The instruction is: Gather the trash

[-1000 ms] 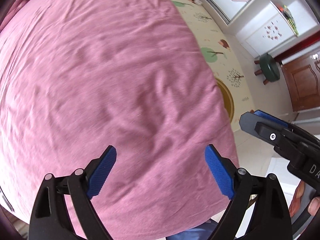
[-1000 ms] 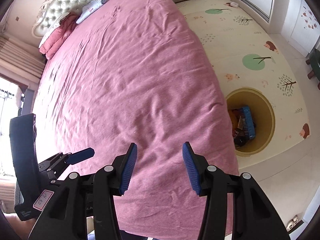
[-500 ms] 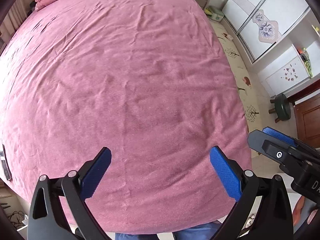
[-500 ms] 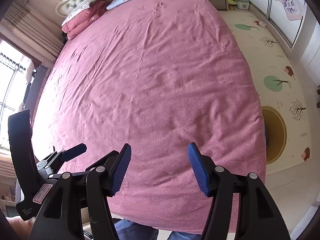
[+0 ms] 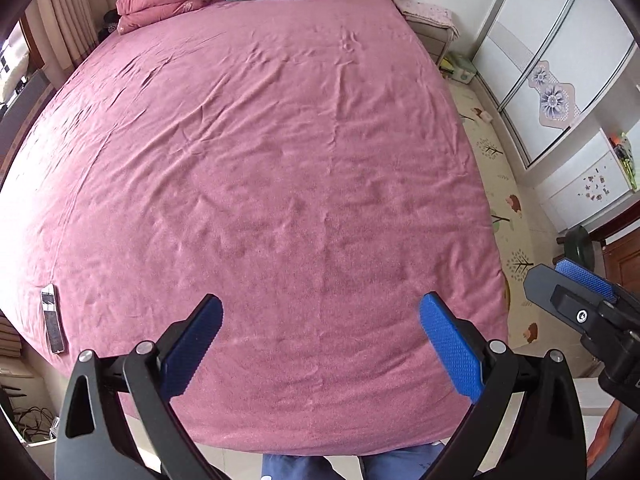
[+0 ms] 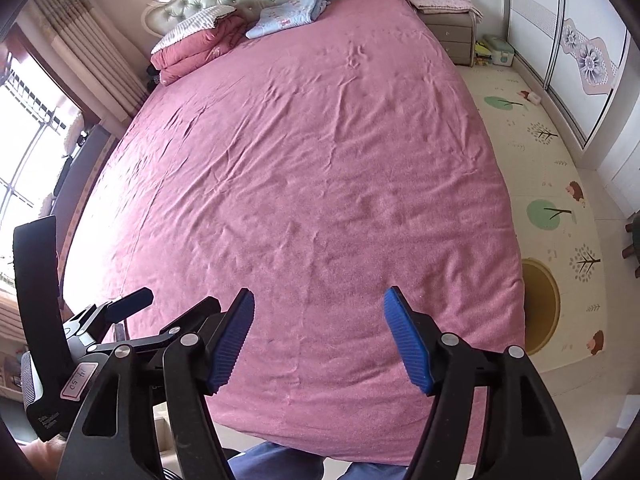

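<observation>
My left gripper (image 5: 320,312) is open and empty above the foot of a bed with a pink sheet (image 5: 260,160). My right gripper (image 6: 319,308) is open and empty over the same end of the bed. The right gripper also shows at the right edge of the left wrist view (image 5: 580,292). A round yellow bin (image 6: 542,308) stands on the floor beside the bed, partly hidden by the mattress edge; its contents do not show. I see no loose trash on the sheet.
A flat white and black object (image 5: 52,318) lies at the bed's left edge. Folded pink quilt (image 6: 196,50) and a blue folded cloth (image 6: 286,14) sit by the headboard. A patterned play mat (image 6: 540,140), nightstand (image 6: 456,28) and wardrobe are on the right.
Both grippers have pulled back and tilted up, so the whole bed and headboard came into view. The bin slid behind the bed edge. The right gripper's jaws have opened wider.
</observation>
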